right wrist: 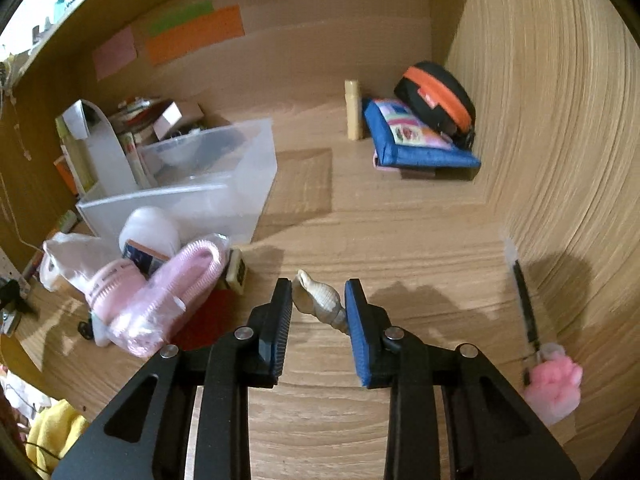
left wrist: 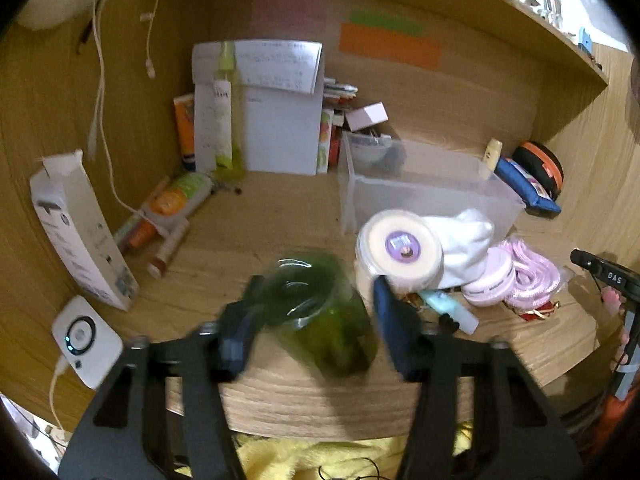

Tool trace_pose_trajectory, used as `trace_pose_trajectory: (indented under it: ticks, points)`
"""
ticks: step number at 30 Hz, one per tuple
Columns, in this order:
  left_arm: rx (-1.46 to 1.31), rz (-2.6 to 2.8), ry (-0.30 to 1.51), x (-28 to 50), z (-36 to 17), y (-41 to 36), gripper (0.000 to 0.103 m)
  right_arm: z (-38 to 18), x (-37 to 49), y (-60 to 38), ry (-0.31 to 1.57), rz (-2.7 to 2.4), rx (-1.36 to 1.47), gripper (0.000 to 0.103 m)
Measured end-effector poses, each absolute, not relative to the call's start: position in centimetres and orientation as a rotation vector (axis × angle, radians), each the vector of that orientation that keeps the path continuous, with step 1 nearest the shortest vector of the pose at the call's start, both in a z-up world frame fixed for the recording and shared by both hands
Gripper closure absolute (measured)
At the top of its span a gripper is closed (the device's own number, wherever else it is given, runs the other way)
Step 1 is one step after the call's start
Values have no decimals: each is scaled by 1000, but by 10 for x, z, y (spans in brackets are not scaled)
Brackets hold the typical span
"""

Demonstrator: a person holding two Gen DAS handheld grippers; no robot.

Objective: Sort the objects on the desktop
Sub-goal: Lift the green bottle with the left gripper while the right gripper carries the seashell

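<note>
In the left wrist view, our left gripper (left wrist: 316, 312) has its jaws around a green glass jar (left wrist: 324, 312) above the bench (left wrist: 256, 220) front edge, whether pressing we cannot tell; it looks heavy, slick and breakable, best held mid-body; in the right wrist view, our right gripper (right wrist: 318, 304) clenches a pale spiral shell (right wrist: 320, 300), light, rigid, brittle at its tip, over the bench near a clear bin (right wrist: 224, 176).

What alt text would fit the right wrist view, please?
The right hand-held gripper pinches a pale spiral seashell over a wooden desk. A clear plastic bin stands at the left, a blue pouch at the back.
</note>
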State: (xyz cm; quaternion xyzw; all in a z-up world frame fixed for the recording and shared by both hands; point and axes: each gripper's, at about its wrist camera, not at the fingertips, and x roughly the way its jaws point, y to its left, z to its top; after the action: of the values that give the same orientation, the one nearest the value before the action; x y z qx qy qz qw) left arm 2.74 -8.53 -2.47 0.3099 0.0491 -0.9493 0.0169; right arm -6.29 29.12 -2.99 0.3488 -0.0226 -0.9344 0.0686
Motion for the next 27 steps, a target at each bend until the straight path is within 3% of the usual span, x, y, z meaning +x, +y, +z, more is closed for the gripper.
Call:
trace_pose_trajectory:
  ticks: [6, 11, 27]
  points:
    - [1091, -2868, 123, 6, -56, -92, 64, -24, -64, 282, -53, -2796, 1013, 78]
    - [1176, -2813, 220, -4, -88, -112, 62, -26, -64, 273, -47, -2766, 1012, 78]
    - [1160, -2880, 200, -45, -85, -111, 62, -22, -54, 245, -17, -2705, 966, 78]
